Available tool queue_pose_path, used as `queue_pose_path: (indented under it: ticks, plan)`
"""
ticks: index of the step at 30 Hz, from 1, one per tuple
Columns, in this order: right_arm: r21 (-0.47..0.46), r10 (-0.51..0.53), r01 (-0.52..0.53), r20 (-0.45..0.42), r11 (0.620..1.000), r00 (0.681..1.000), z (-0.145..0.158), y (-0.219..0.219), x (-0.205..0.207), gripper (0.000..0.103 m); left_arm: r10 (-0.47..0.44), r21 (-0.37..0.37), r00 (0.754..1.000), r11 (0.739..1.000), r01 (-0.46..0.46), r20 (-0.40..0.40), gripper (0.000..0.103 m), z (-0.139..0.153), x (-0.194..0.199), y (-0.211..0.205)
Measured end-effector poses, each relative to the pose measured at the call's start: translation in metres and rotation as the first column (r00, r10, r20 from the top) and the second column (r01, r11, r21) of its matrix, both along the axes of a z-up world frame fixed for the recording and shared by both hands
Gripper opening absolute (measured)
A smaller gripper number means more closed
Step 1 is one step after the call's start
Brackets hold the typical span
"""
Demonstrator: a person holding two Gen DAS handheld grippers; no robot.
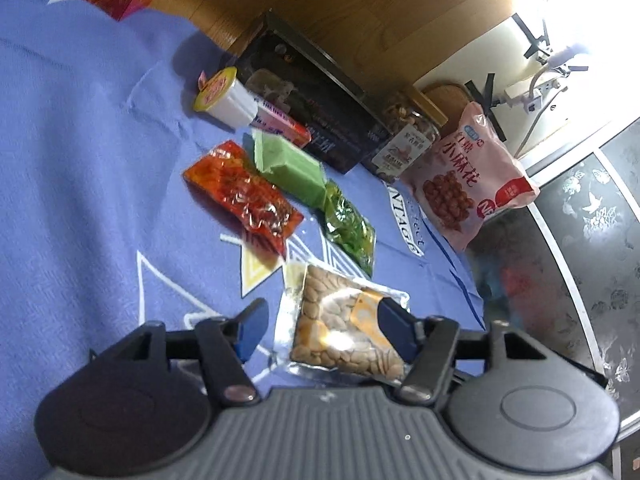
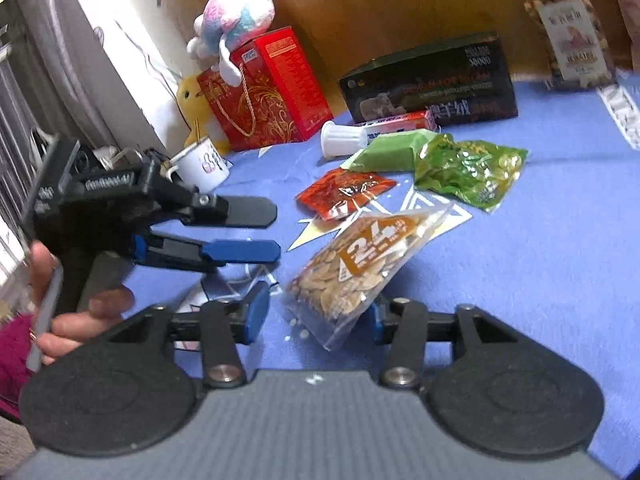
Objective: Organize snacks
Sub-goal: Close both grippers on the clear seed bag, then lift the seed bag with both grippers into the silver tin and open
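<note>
Left wrist: blue cloth (image 1: 80, 160) (printed), wooden wall (image 1: 380, 8).

you are in a home, in a room with a soft blue bedsheet (image 2: 540, 248), a wood floor (image 1: 360, 8), a plush toy (image 2: 234, 20), a red gift bag (image 2: 276, 92) and a mug (image 2: 204, 164).

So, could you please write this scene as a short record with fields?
surface: blue cloth
left gripper: open, pointing at seed packet
right gripper: open, seed packet between its fingers
nearby snacks: red packet, green packet, green block, pink bag, nut jar
behind: black box
</note>
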State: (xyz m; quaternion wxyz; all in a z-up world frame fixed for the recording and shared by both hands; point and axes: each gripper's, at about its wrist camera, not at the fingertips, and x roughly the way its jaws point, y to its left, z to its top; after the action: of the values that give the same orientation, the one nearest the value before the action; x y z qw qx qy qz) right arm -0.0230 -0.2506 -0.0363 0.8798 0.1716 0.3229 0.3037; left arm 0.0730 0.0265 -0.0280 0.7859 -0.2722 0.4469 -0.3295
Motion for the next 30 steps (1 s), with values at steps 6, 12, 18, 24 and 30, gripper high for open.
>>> queue_pose_path:
  ticks: [6,12,18,24,30]
  plan:
    - [0.201,-0.040,0.064,-0.123,0.978,0.992,-0.010,-0.025,0.008,0.057,-0.020,-0.022,0.999,1.000,0.019,-0.025,0.062,-0.006,0.002,-0.006]
    - [0.327,-0.072,0.164,-0.276,0.931,0.959,-0.027,-0.032,0.024,0.013,-0.007,-0.061,0.999,0.998,0.004,-0.046,0.064,-0.009,0.004,0.000]
    - [0.608,0.078,0.209,-0.411,0.766,0.908,-0.050,-0.048,0.032,0.012,-0.009,-0.159,0.998,0.987,-0.002,-0.065,0.071,-0.006,0.005,0.009]
    - [0.637,0.092,0.165,-0.350,0.753,0.932,-0.028,-0.048,0.035,0.012,-0.017,-0.151,1.000,0.988,0.015,-0.016,0.039,0.011,0.011,0.003]
    - [0.561,0.044,0.115,-0.262,0.820,0.964,0.005,-0.050,0.063,0.013,-0.024,-0.111,0.998,0.993,0.031,0.062,0.036,0.039,0.041,-0.010]
